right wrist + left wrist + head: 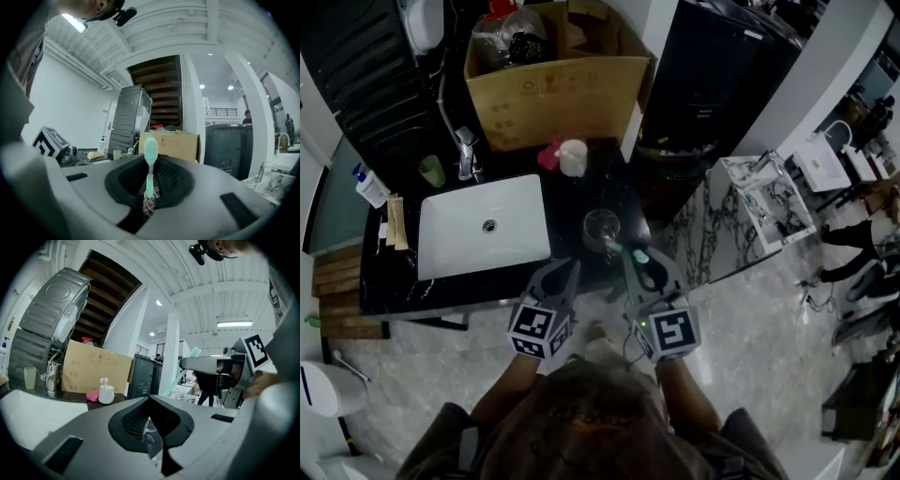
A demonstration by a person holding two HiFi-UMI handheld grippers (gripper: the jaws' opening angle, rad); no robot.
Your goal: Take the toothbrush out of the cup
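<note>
Mint-green toothbrush [150,161], head up, upright btwn right gripper [148,200] jaws.

White sink [483,230] set in black counter [614,192]; faucet [467,155] behind; cardboard box [553,94] beyond; white jar [573,157] beside pink object [549,156].

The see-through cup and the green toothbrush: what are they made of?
The see-through round cup looks like clear glass, or maybe hard plastic: the black counter shows through it, and it has shiny glints. The mint-green toothbrush looks like smooth plastic, one even colour, more dull than shiny.
</note>
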